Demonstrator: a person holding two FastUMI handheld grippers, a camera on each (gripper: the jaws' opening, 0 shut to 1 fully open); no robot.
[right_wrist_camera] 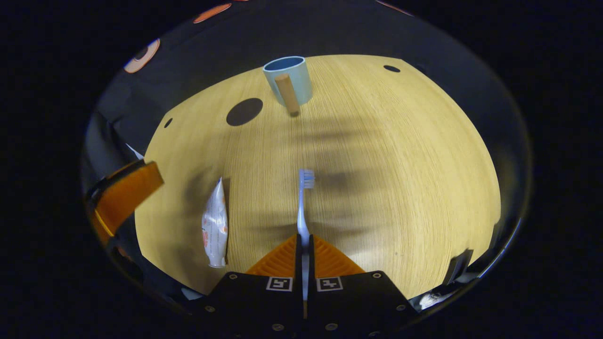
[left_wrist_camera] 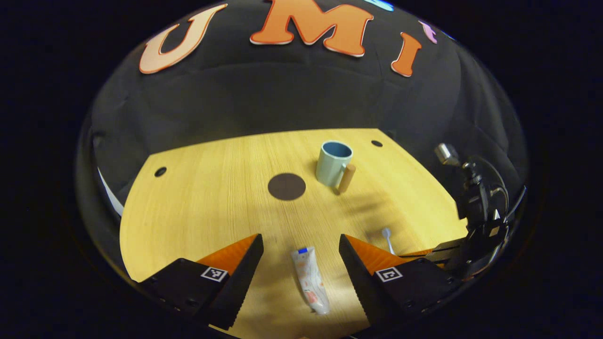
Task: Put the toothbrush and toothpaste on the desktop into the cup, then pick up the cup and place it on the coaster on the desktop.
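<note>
While the left gripper (left_wrist_camera: 301,256) hangs over the desk (left_wrist_camera: 202,207) with its fingers spread wide, the left gripper view shows the toothpaste (left_wrist_camera: 311,280) lying flat between them, cap end pointing away, touched by neither finger. Farther off stands the cup (left_wrist_camera: 333,163), upright, its wooden handle toward the camera, with the dark round coaster (left_wrist_camera: 286,186) just beside it. The right gripper (left_wrist_camera: 440,254) sits at the right edge, the toothbrush (left_wrist_camera: 387,238) head poking out from it.

In the right gripper view, the right gripper is clenched on the toothbrush handle, bristles pointing toward the cup. The toothpaste lies to the left, apart from the brush.
</note>
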